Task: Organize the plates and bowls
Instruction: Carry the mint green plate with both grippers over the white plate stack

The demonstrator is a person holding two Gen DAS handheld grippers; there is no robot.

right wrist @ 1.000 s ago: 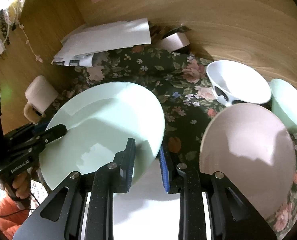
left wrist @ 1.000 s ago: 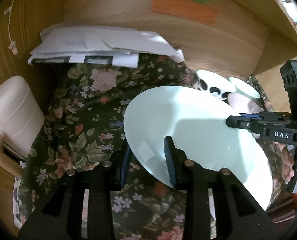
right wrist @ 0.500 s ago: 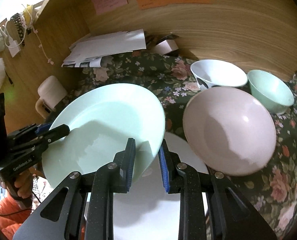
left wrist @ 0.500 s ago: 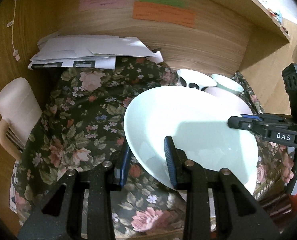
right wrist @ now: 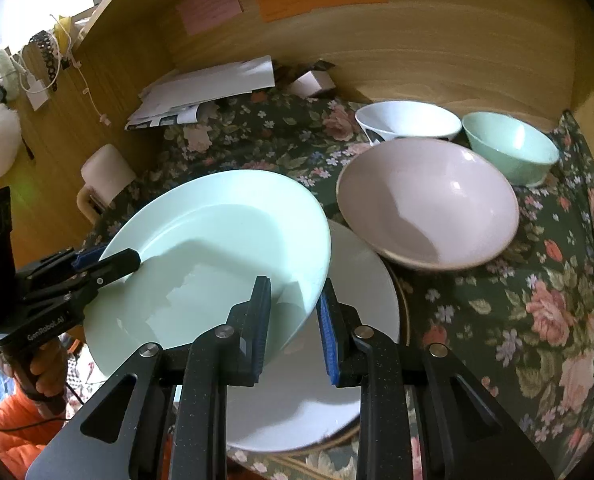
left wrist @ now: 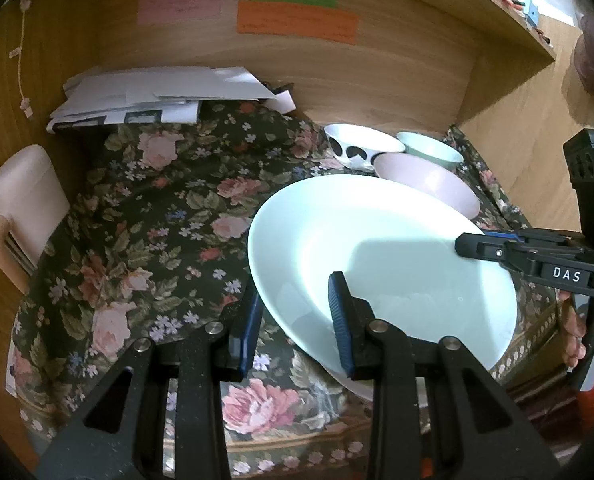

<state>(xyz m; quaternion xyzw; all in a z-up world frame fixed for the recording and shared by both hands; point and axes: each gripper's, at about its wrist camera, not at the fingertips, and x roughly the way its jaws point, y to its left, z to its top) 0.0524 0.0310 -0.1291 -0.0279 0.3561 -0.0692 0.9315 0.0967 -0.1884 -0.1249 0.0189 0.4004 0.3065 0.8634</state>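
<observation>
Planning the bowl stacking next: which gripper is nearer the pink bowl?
Right. The right gripper grips the mint plate at its edge facing the pink bowl; the left gripper grips the plate's far edge.

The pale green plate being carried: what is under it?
Under the pale green plate lies a white plate on the floral cloth. Its near-left part is covered, so anything there stays unseen.

Your right gripper [right wrist: 293,324] clamps the near rim of the mint plate [right wrist: 217,248], your left gripper [right wrist: 109,262] pinching its far side. It hangs tilted over the white plate [right wrist: 353,304] at the table's [right wrist: 537,320] front edge, pink bowl [right wrist: 429,204] just behind.
</observation>
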